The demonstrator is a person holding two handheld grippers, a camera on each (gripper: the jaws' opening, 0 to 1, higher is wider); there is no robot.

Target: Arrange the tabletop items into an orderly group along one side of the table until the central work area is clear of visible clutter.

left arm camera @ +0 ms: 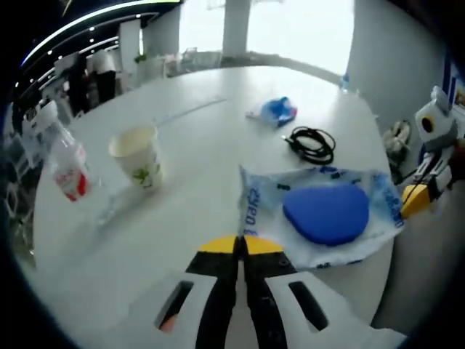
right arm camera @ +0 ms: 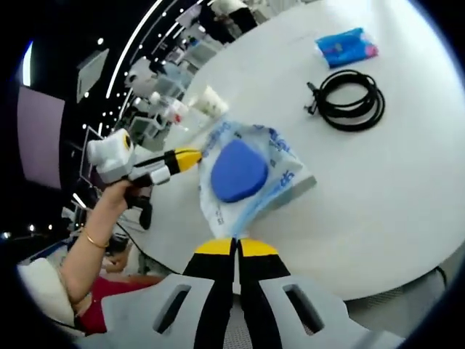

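Note:
A clear printed plastic bag (left arm camera: 320, 211) with a blue rounded pad inside lies near the white table's edge (right arm camera: 378, 240). My left gripper (left arm camera: 240, 246) is shut, its yellow tips pinching the bag's near edge. The right gripper (right arm camera: 234, 247) is shut on the bag's opposite corner (right arm camera: 234, 227). Each gripper shows in the other's view: the right one (left arm camera: 415, 200) at the bag's far side, the left one (right arm camera: 187, 158) held by a person's hand. Farther off stand a paper cup (left arm camera: 138, 156) and a small bottle (left arm camera: 67, 163) with a red label.
A coiled black cable (left arm camera: 314, 143) (right arm camera: 351, 99) and a blue packet (left arm camera: 276, 110) (right arm camera: 345, 47) lie beyond the bag. The cup (right arm camera: 211, 102) and bottle (right arm camera: 171, 109) sit near the table's rim. Shelves and chairs surround the round table (left arm camera: 196, 211).

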